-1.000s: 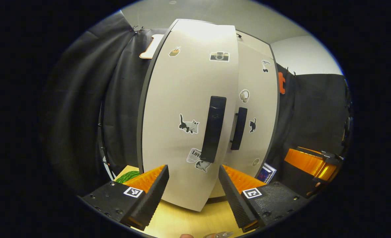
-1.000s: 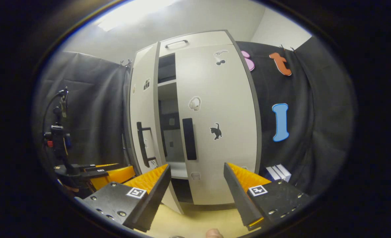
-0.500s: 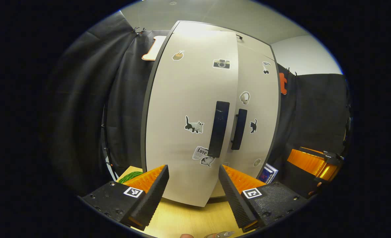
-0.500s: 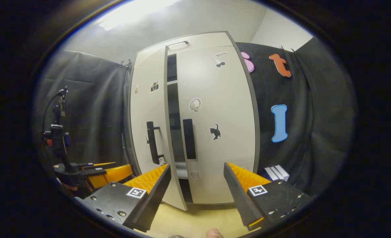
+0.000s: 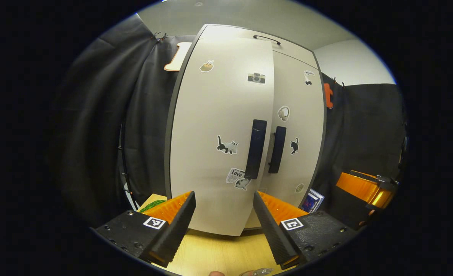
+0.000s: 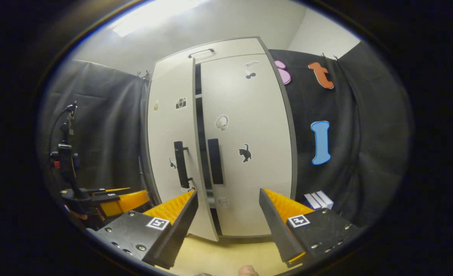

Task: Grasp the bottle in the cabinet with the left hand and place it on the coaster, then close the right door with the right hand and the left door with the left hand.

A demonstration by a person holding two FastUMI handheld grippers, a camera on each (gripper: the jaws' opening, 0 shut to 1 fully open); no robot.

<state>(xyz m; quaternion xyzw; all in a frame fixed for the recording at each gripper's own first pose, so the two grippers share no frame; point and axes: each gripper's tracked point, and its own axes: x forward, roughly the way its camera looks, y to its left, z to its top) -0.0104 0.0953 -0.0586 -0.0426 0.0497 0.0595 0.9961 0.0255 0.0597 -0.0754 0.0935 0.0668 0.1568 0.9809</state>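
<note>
Cabinet nearly shut, both grippers held open in front of it over the worktop.

At the far left of the right gripper view, the left gripper (image 6: 107, 195) shows low beside a dark stand (image 6: 67, 161); in the left gripper view its own fingers (image 5: 172, 226) are spread wide with nothing between them, facing the left door (image 5: 218, 134). That door stands slightly ajar, a dark gap visible along its inner edge in the right gripper view, and its black handle (image 5: 255, 154) sits just beside the right door's handle (image 5: 277, 149). The right door (image 6: 249, 145) lies flush with the cabinet (image 6: 226, 48). The right gripper (image 6: 228, 224) is also wide open and empty above the wooden worktop (image 6: 226, 257). Small boxes (image 6: 318, 199) rest by the cabinet's right side. I cannot make out the bottle or the coaster.
</note>
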